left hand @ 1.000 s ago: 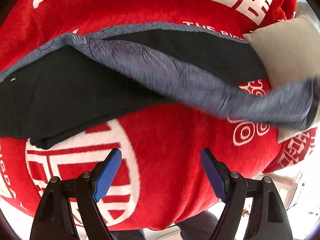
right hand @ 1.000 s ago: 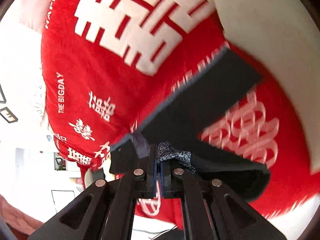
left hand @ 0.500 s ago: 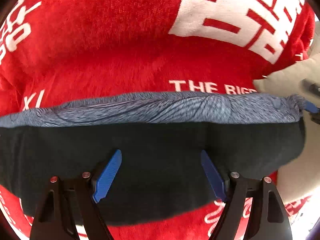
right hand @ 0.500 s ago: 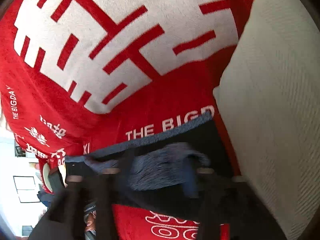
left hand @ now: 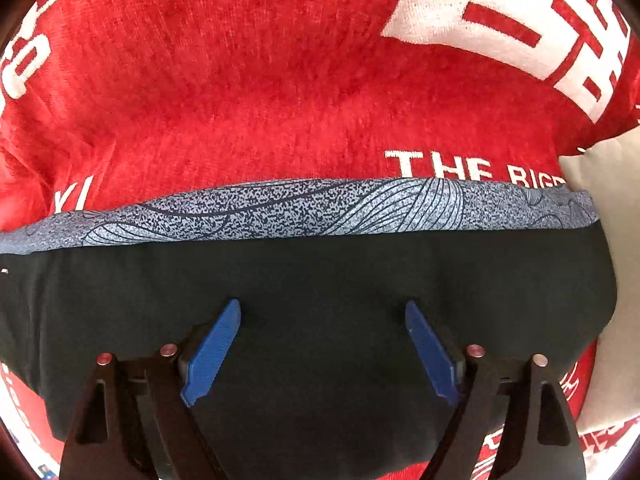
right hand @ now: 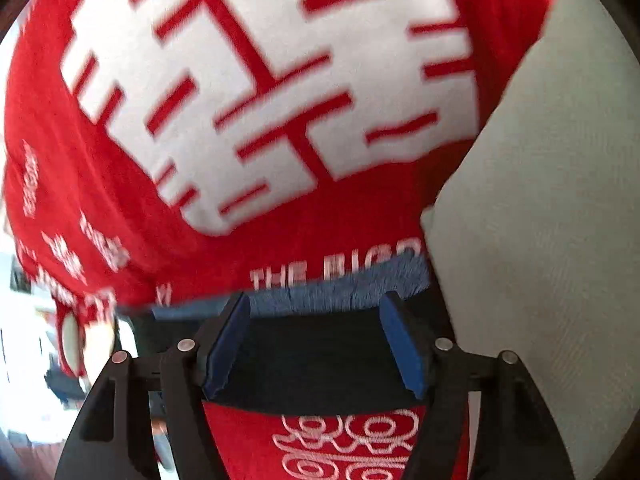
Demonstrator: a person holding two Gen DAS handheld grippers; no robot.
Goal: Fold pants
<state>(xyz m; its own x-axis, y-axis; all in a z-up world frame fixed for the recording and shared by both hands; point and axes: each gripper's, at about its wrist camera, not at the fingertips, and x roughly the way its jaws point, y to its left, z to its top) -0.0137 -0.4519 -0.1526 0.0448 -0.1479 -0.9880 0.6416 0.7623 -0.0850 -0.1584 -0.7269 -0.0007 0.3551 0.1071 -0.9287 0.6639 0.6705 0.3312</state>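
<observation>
Lying flat on a red plush blanket with white lettering [left hand: 248,92], the dark pants with a blue-grey patterned waistband [left hand: 320,300] form a folded band, waistband edge along the far side. The left gripper [left hand: 322,354] hangs straight over the dark cloth, its blue-padded fingers [left hand: 212,356] spread wide and still parting, gripping nothing. In the blurred right wrist view, the right gripper [right hand: 316,344] tilts down at the pants' end nearest a pale grey cushion [right hand: 540,240]; its fingers [right hand: 404,344] are also released and widening, the cloth below them but unpinched
</observation>
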